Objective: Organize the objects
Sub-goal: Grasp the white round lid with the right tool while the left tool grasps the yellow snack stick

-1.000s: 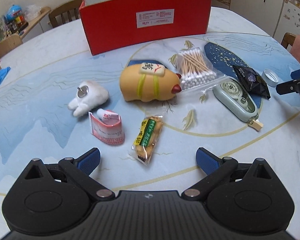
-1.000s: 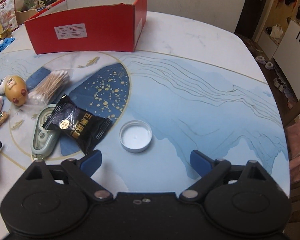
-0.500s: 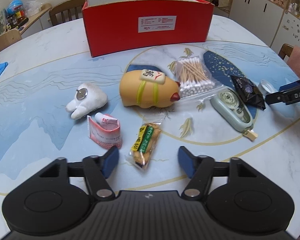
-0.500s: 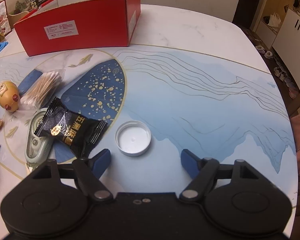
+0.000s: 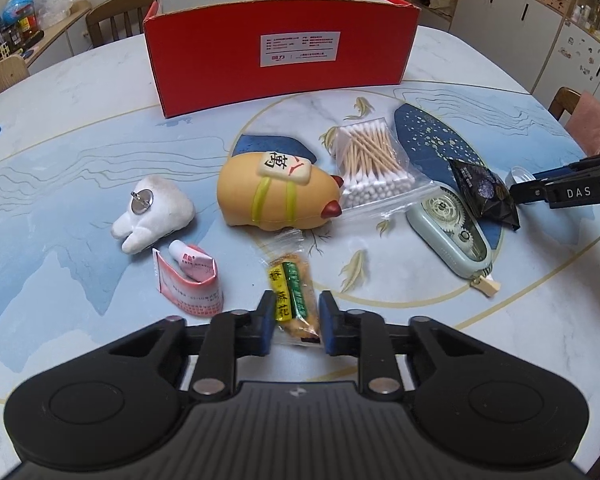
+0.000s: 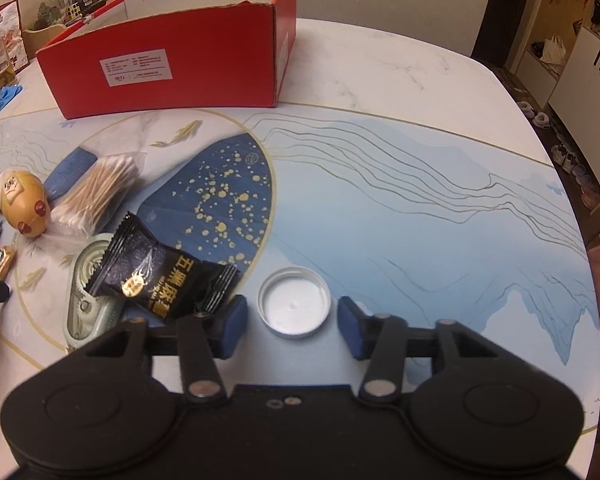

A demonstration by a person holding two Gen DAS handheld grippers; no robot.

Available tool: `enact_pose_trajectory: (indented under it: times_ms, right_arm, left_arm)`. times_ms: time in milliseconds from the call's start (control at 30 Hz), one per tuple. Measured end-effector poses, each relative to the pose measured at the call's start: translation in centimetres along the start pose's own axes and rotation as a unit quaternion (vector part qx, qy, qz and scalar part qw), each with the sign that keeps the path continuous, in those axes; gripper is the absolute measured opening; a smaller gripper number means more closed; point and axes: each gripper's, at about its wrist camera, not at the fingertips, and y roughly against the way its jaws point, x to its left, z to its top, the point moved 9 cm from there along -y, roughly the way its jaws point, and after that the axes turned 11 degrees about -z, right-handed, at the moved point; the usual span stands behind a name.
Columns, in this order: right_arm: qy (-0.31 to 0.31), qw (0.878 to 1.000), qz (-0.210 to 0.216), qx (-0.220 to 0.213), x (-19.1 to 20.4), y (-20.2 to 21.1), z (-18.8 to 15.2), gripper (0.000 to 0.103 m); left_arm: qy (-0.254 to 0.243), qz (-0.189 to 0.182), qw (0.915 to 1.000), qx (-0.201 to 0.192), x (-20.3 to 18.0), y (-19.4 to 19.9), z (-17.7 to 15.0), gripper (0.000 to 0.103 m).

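A snack packet (image 5: 290, 288) with a yellow-green label lies on the table between my left gripper's (image 5: 296, 320) blue pads. Its jaws are closing, and both pads press the packet's sides. In the right wrist view a white cap (image 6: 295, 306) lies open side up between my right gripper's (image 6: 292, 324) pads. Those jaws are closing too, tight about its rim. The open red box (image 5: 280, 52) stands at the back of the table. The right gripper's fingers (image 5: 540, 192) show at the right edge of the left wrist view.
Around the snack packet lie a yellow pig toy (image 5: 276, 196), a bag of cotton swabs (image 5: 372, 168), a white tooth plush (image 5: 152, 208) and a pink tube packet (image 5: 188, 280). A black candy packet (image 6: 156, 276) rests on a green tape dispenser (image 5: 448, 228), touching the right gripper's left pad. Chairs ring the table.
Both grippers' jaws went from wide open to nearly together. The left pads closed onto the snack packet, the right pads onto the white cap. Both hands stayed almost in place.
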Motion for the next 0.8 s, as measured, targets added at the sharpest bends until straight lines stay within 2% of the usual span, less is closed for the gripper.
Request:
enact_pose_trajectory:
  times_ms: [200, 367, 800]
  right_arm:
    - [-0.01, 1.0, -0.002, 0.001, -0.2, 0.2, -0.1, 0.038]
    - [-0.018, 1.0, 0.004, -0.008, 0.1, 1.9, 0.2, 0.038]
    - [-0.024, 0.998, 0.04, -0.033, 2.0, 7.5, 2.8, 0.038]
  left_arm:
    - [0.004, 0.0, 1.0, 0.003, 0.0, 0.0, 0.2, 0.021]
    - [0.02, -0.007, 0.9998, 0.0, 0.1, 0.7, 0.7, 0.021]
    - [0.041, -0.051, 0.9977, -0.021, -0.1, 3.8, 3.0, 0.02]
